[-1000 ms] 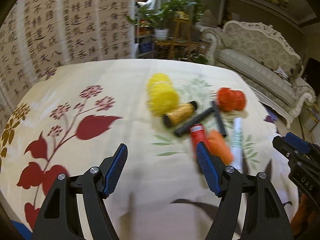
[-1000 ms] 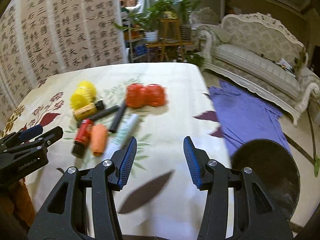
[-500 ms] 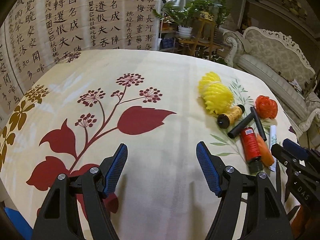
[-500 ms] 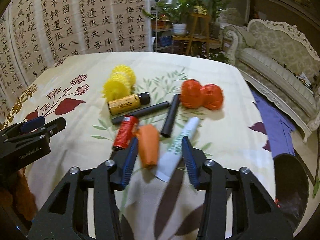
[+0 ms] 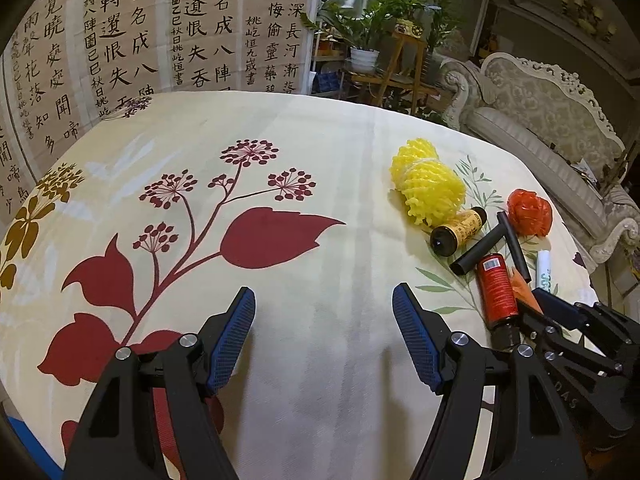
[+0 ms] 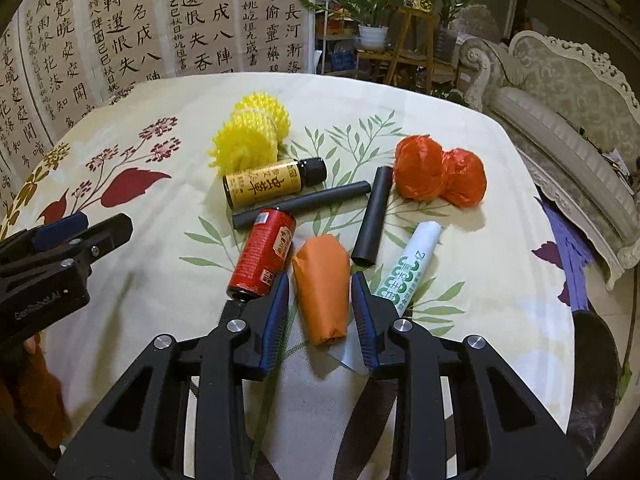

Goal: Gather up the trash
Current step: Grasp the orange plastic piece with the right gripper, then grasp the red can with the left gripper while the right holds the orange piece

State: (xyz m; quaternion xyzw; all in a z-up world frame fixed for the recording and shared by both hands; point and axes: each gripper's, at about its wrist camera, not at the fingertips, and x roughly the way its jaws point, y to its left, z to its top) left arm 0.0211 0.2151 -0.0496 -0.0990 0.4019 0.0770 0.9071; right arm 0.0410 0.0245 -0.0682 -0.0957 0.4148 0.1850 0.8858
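Calligraphy panels [image 6: 132, 28] fill the wall at the upper left of both views, with potted plants [image 6: 372, 12] at top centre and a pale carved sofa [image 6: 568, 92] at the right. Below them spreads a cream tablecloth [image 5: 320, 152] printed with red leaves and flowers.

Near the middle of the right wrist view lies a heap of trash: a yellow foam net [image 6: 248, 136], a yellow bottle [image 6: 272, 182], two black tubes [image 6: 372, 216], a red can [image 6: 266, 254], a white tube [image 6: 408, 264] and a crumpled red bag [image 6: 438, 174]. An orange wrapper [image 6: 324, 288] lies between the red can and the white tube.

The right gripper [image 6: 320, 312] has its jaws on either side of that orange wrapper; they have just been closing in on it, and slim gaps show at both blue pads, so nothing is pinched yet.

The left gripper [image 5: 324, 332] hangs over bare cloth at the lower centre of its own view, jaws spread wide with nothing between them. The trash sits to its right, at the frame's right edge.
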